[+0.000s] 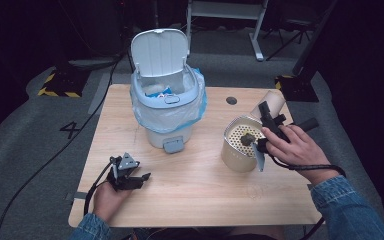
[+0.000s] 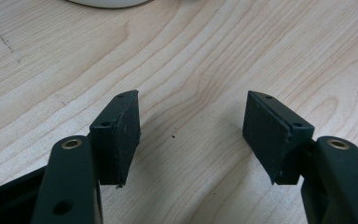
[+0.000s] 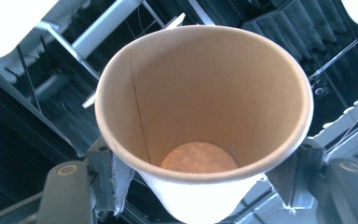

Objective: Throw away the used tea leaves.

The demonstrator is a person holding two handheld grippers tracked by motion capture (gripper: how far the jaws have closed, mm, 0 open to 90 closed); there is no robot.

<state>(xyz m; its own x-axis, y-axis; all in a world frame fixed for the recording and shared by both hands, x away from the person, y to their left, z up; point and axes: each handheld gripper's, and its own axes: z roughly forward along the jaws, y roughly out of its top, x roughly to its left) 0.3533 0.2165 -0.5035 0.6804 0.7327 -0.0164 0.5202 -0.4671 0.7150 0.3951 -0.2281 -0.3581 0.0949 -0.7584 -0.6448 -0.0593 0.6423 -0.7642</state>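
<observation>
The paper cup (image 3: 200, 126) sits clamped between the jaws of the right gripper (image 1: 266, 131), lifted off the table and tipped so that its mouth faces the gripper's camera; in the right gripper view we see straight down to a bare bottom disc, nothing inside. In the high view the cup (image 1: 271, 102) hangs above the far right part of the wooden table (image 1: 200, 180), just behind a metal strainer basket (image 1: 240, 145) that holds a dark lump of residue. The strainer stands upright, well right of the white bin (image 1: 166, 107), whose lid stands open over a bag liner. The left gripper (image 1: 130, 176) rests low near the front left edge with its jaws spread wide over bare wood, holding nothing. Our judgement of the risks: the thin cup wall may buckle under the squeeze, or slip if the hand swings quickly toward the bin. A low sweep could also catch the strainer rim and tip it, spilling the residue on the table. The bin liner sags inward, so a drop near the rim may miss.
</observation>
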